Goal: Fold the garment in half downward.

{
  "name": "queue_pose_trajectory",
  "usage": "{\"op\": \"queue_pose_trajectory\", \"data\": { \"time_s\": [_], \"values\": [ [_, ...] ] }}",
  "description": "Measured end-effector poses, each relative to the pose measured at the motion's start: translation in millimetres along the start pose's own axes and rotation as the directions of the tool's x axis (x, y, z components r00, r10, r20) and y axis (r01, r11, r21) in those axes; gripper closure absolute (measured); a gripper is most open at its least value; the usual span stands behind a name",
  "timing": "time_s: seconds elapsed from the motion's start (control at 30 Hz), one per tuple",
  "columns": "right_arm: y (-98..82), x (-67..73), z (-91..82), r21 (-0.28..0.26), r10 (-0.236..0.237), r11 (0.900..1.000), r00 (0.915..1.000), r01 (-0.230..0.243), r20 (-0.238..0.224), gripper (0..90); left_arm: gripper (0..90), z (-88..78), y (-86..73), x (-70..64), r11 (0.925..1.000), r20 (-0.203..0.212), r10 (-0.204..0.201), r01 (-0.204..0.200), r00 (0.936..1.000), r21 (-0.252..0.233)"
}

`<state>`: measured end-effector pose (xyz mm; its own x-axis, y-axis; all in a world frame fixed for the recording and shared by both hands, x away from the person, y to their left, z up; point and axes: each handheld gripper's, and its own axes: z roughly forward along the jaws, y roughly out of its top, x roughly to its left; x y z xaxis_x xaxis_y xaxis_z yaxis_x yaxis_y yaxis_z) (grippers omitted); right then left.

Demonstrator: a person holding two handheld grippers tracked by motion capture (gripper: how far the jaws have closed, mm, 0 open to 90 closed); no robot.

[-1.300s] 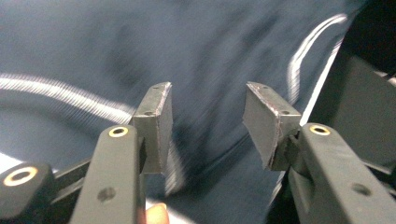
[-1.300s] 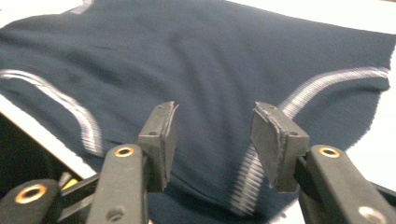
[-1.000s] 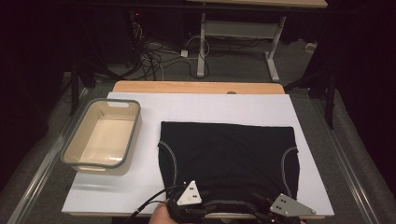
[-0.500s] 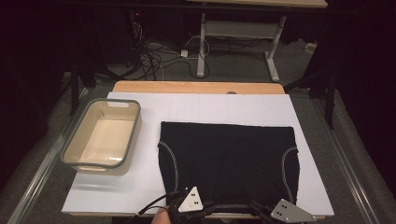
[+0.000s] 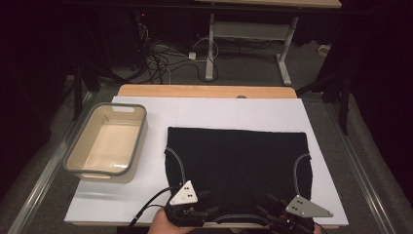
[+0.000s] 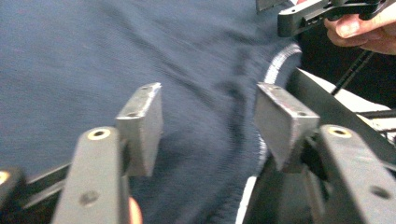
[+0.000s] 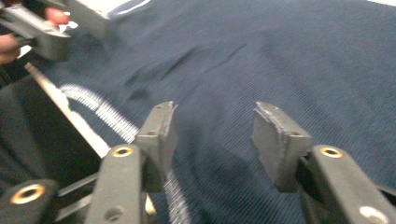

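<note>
White board (image 5: 219, 114), dark shirt (image 5: 238, 161) lying flat at centre-right.
We find the left gripper (image 6: 208, 126) and right gripper (image 7: 212, 140) at the shirt's bottom edge, jaws just opened, apart, nothing clamped.

We count one dark garment (image 5: 238, 163) under our two tongs, left (image 5: 195, 207) and right (image 5: 280, 214), and one tub (image 5: 104, 146) beyond the left pair.

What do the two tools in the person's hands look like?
Each tool, the left tool and the right tool, is black with a grey three-cornered plate on top, dotted with small marks. A black cable trails from the left one. Up close, the arms are black with brass-coloured rivets, ending in flat grey pads with scuffed edges.
</note>
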<state>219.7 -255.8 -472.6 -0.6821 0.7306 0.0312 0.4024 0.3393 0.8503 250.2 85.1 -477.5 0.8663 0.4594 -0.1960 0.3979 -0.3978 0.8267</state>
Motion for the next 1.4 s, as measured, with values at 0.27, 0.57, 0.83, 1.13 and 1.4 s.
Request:
{"op": "queue_pose_trajectory", "data": {
  "time_s": [0.27,0.57,0.83,1.13,1.4],
  "values": [
    [18.2,-11.3,21.3,-0.018,0.019,1.0,0.9993,-0.018,0.031,36.4,27.9,-17.9,-3.8,42.2,0.9982,-0.069,-0.056,0.055,0.996,-0.023],
    [42.0,-19.8,37.2,-0.052,0.051,0.997,0.9972,-0.048,0.054,29.2,15.1,-36.4,-6.6,79.4,0.9967,-0.153,-0.08,0.077,0.9849,-0.025],
    [39.7,-24.2,35.6,-0.066,0.039,0.997,0.9952,-0.033,0.089,21.6,13.0,-49.3,-12.9,88.1,0.9964,-0.167,-0.076,0.068,0.9831,-0.05],
    [34.5,-17.7,36.8,-0.067,0.024,0.998,0.9962,-0.019,0.084,15.1,0.0,-50.3,-16.7,92.2,0.9948,-0.189,-0.091,0.081,0.9777,-0.061],
    [33.5,-17.0,38.8,-0.06,0.029,0.998,0.9957,-0.024,0.088,6.9,0.0,-42.6,-20.4,98.5,0.9943,-0.195,-0.102,0.094,0.9755,-0.051]
  ]
}}
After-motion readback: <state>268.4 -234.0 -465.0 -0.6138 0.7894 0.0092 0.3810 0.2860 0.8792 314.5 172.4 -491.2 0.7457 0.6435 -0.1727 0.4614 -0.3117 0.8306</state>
